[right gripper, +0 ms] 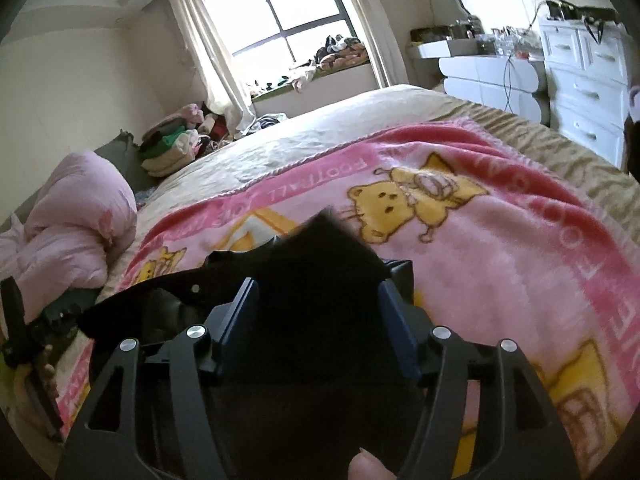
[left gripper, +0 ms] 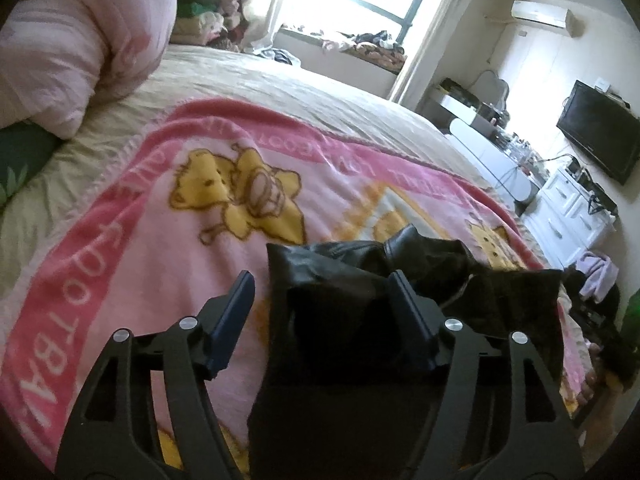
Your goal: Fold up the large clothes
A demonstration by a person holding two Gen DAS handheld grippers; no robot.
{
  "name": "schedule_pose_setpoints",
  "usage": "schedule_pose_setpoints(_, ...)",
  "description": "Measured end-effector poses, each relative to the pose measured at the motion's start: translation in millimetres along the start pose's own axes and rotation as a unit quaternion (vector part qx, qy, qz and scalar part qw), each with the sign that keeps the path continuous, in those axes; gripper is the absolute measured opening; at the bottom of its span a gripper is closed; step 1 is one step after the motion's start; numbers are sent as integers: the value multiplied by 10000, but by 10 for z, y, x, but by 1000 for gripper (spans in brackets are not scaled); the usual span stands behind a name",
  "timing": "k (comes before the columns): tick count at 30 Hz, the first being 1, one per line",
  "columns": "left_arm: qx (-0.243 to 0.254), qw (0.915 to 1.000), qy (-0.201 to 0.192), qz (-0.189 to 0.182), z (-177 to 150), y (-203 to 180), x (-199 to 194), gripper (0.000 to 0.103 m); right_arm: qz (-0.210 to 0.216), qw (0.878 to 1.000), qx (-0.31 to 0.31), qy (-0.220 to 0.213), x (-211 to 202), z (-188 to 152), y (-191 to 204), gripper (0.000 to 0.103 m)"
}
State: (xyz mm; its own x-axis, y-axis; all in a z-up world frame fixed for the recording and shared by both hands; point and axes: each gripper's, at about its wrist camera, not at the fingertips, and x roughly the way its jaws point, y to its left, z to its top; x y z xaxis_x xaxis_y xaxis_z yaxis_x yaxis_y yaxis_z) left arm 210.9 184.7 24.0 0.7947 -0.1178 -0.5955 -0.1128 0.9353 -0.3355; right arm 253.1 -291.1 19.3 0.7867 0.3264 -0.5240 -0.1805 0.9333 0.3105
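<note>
Between the spread fingers of the left gripper [left gripper: 322, 286], a bunched edge of the black garment [left gripper: 340, 280] is seen, not clearly pinched. The right gripper [right gripper: 318, 284] is held wide around another dark fold. The garment is still crumpled on the pink blanket [left gripper: 160, 220], so folding is judged barely begun. Beyond, a pink duvet [right gripper: 76, 216] is heaped.

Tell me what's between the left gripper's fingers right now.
Black garment: a fold lies between the left gripper's spread fingers, over the pink blanket. Left wrist view shows it.
</note>
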Motion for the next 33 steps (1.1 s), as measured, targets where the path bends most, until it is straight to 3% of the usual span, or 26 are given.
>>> schedule_pose_setpoints(5,-137,9997,-196,6,0,37,-44,69,-332,9989,-312,113,81,-62,47,64)
schedule_pose_setpoints(13,278,9978,496,353,-162,49,383,73,-752,9919,-888,516,341,-176,107,66)
schedule_pose_setpoints(18,348,9964,679,370,-250,64,562,73,-913,9871,-1056,779,594,-155,65,66)
schedule_pose_setpoints(19,369,9963,688,354,-256,55,583,69,-935,9858,-1107,845,652,-147,56,66)
schedule_pose_setpoints(20,409,9962,694,343,-266,34,606,60,-960,9848,-1137,890,703,-141,44,61)
schedule_pose_setpoints(21,466,9960,690,326,-274,8,619,29,-1016,9841,-1126,920,757,-133,25,43)
schedule_pose_setpoints(22,535,9956,689,334,-282,-20,631,22,-1072,9842,-1086,900,771,-133,4,22)
schedule_pose_setpoints(24,641,9955,584,384,-280,-49,594,11,-999,9878,-911,767,728,-128,-41,15)
schedule_pose_setpoints(27,564,9977,301,212,-196,-65,427,7,-908,9922,-733,440,545,-48,-54,10)
schedule_pose_setpoints(31,603,9980,-135,-113,10,-156,139,6,-464,9986,-234,-27,305,228,-97,9)
schedule_pose_setpoints(33,649,9975,-257,-71,81,-193,111,6,-474,9988,-45,-90,349,359,-113,7)
